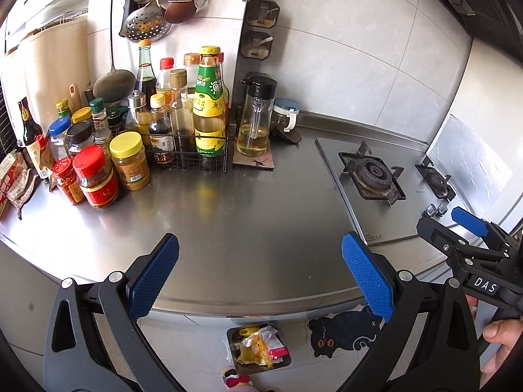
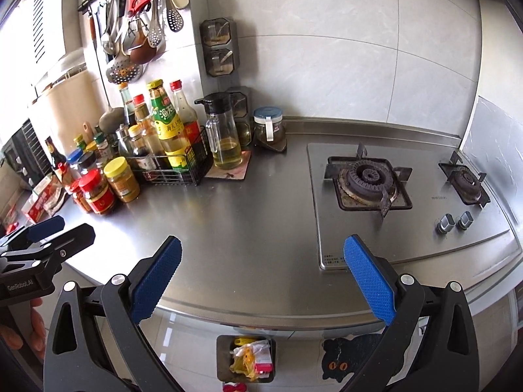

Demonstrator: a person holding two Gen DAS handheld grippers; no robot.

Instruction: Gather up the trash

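Both the left gripper [image 1: 260, 281] and the right gripper [image 2: 263, 281] hovered spread wide and empty above the smooth steel counter [image 2: 248, 228]. The trash [image 2: 250, 357], crumpled light wrappers, lay in a dark bin [image 2: 224, 356] below the counter edge. Thin wrappers could slip from the ribbed pads, I judged.

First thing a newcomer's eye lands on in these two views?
Probably the dense cluster of condiment bottles and jars at the counter's back left, utensils hanging above. Next, the two-burner gas hob on the right of the steel counter. Below the counter edge, a small bin full of wrappers sits between the open left gripper and open right gripper.
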